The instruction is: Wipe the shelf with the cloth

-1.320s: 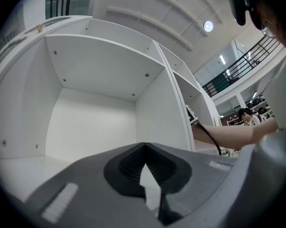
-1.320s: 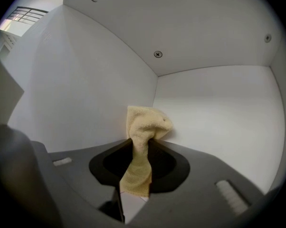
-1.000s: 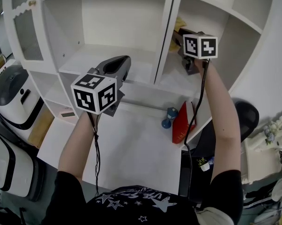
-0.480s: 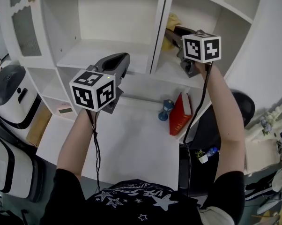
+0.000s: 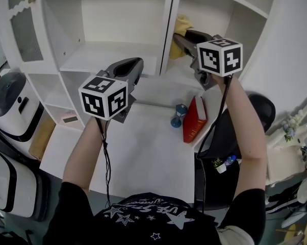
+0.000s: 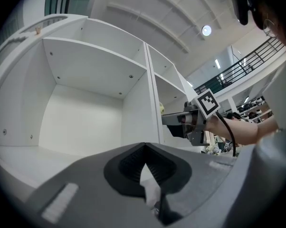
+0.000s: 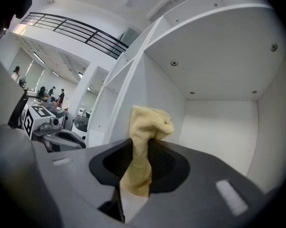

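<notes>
**Grippers and cloth at the shelf unit**

Right gripper (image 7: 140,151): jaws pinched on the yellow cloth (image 7: 147,127), whose free end bunches above the fingertips. The cloth is raised in the right-hand compartment of the white shelf (image 5: 118,55), just beside the vertical divider. Contact with the shelf board cannot be told.

Left gripper (image 6: 143,163): jaws pressed together at the tips, nothing between them. It is held in front of the left compartment, apart from its board.

Count: two grippers, one cloth. On the lower surface are one red book (image 5: 194,120) and one blue dumbbell (image 5: 178,115), side by side.
</notes>
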